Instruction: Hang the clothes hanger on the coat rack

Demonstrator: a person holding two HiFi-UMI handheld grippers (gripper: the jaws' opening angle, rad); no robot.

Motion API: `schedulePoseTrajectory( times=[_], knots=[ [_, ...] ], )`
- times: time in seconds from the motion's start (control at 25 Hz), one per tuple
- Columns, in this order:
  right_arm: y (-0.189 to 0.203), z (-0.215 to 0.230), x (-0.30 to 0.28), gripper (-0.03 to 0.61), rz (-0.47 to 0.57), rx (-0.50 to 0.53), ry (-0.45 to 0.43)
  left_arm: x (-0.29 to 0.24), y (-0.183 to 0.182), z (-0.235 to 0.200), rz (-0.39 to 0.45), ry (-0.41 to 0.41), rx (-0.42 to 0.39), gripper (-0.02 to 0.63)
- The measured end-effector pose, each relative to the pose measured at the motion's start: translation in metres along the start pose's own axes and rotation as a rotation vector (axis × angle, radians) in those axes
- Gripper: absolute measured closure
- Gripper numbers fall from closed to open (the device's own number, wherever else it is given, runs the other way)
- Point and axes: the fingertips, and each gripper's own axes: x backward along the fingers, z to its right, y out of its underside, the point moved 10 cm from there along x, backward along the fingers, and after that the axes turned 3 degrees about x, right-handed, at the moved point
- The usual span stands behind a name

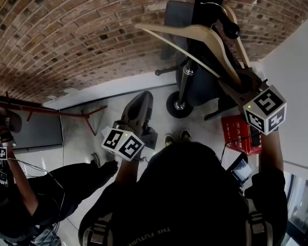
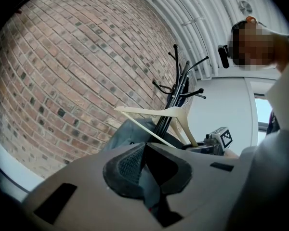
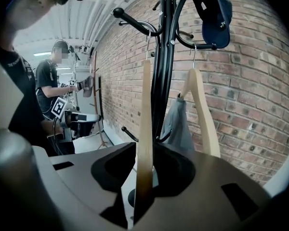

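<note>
A pale wooden clothes hanger (image 1: 195, 35) is held up against the black coat rack (image 1: 197, 9). My right gripper (image 1: 241, 83) is shut on one end of the hanger's arm. In the right gripper view the hanger (image 3: 144, 129) rises from between the jaws of the right gripper (image 3: 144, 174), and its wire hook (image 3: 148, 30) sits right by a rack branch (image 3: 135, 20); whether it rests on it I cannot tell. My left gripper (image 1: 138, 104) hangs lower left, shut and holding nothing. The left gripper view shows the left gripper (image 2: 144, 162), the hanger (image 2: 159, 113) and the rack (image 2: 176, 88).
A second wooden hanger (image 3: 198, 105) with a grey garment (image 3: 179, 124) and a blue cap (image 3: 214, 13) hang on the rack. A brick wall (image 1: 66, 29) stands behind it. A red box (image 1: 240, 133) lies on the floor, and another person (image 1: 15, 188) stands at the left.
</note>
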Motion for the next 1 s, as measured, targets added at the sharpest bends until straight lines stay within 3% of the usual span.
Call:
schedulePoseTrajectory(
  times=[0.4,0.84,1.0],
  knots=[
    [-0.013,-0.009,0.023,0.472,0.133,0.094,0.178,0.001,0.0,0.006,-0.023,0.013,-0.006,0.589],
    [-0.017,-0.012,0.047,0.472,0.284,0.149,0.254,-0.008,0.004,0.01,-0.039,0.049,-0.017,0.589],
    [-0.014,-0.015,0.057,0.472,0.303,0.154,0.326,-0.013,0.007,0.012,-0.059,0.064,-0.013,0.589]
  ],
)
